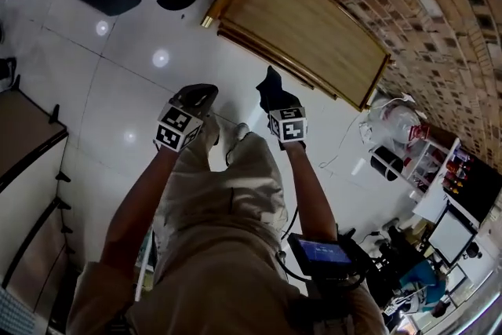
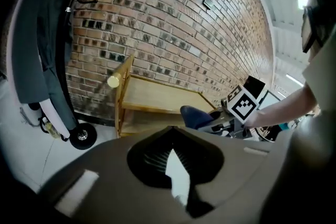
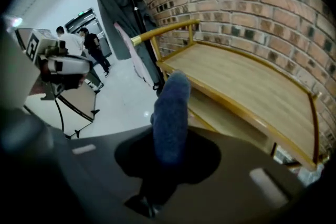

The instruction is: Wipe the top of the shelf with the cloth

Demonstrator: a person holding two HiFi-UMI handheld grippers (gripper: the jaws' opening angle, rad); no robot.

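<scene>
Cloth [image 3: 170,107], dark blue and bunched into a thick roll, stands up out of the right tool [image 3: 167,152], whose jaws are clamped on its lower end; in the head view it hangs in the air short of the front edge of the wooden shelf [image 1: 306,27] and touches no board. The left tool [image 2: 173,165] holds nothing, its jaws drawn together at the tips, and it hovers over the white floor [image 1: 118,67] beside the right one. The shelf stands against a brick wall [image 3: 262,2], with a low rail round its top board and a lower board beneath. Wiping has not begun, by my reading, so the step in hand is bringing the cloth onto the top board. To do it well, I would tip the right tool so the free end of the roll lies flat on the wood and only fabric meets the surface, not the hard jaw tips. Start at one end, press lightly, and draw long overlapping strokes along the board, working from the wall side to the front so dust comes off the open edge. The rail may catch the cloth and tug it from the jaws, so ease up near it. A grey coat [image 3: 118,13] hangs at the far end; keep clear of it.
</scene>
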